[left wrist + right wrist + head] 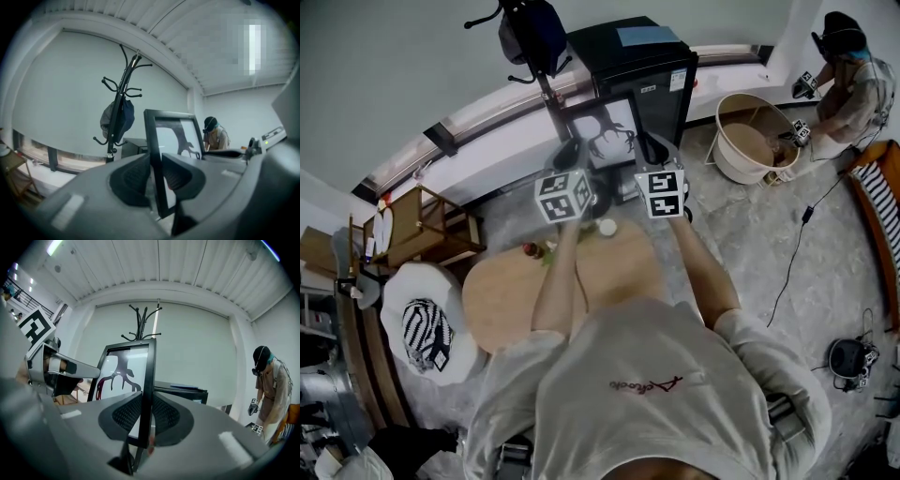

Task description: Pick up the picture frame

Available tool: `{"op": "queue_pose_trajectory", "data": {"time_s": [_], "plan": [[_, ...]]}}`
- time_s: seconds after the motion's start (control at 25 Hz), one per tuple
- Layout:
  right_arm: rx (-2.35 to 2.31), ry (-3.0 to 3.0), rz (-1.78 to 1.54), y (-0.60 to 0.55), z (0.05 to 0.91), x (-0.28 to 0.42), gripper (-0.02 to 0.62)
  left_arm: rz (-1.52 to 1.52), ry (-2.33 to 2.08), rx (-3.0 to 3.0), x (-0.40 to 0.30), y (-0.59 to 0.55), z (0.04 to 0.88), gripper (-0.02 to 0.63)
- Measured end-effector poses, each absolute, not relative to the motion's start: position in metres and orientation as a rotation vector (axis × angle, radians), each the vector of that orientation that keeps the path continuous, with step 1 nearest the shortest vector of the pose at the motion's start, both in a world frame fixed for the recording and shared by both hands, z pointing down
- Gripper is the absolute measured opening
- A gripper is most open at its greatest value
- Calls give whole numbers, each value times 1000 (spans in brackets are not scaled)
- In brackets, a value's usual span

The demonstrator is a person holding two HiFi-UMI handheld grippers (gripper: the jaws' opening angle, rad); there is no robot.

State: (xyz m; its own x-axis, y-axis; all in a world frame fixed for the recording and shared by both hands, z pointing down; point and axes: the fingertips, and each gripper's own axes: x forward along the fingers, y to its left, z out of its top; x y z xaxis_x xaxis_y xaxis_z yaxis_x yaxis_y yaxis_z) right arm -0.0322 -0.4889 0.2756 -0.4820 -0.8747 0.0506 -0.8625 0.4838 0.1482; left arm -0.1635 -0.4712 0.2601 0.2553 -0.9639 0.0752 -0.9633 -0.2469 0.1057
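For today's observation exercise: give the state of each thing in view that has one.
picture frame: upright, held by both side edges.
left hand-held gripper: shut on picture frame's left edge.
right hand-held gripper: shut on its right edge.
coat rack: upright, bag hanging on it.
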Motion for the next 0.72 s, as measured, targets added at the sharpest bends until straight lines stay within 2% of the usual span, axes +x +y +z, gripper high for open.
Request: {"op": "queue_pose_trajectory", "data": {"time_s": [0.72], "plan": [[1518,-2591,-180,-486,276,-36,72,-11,-1844,2373,-167,-469,266,78]]}}
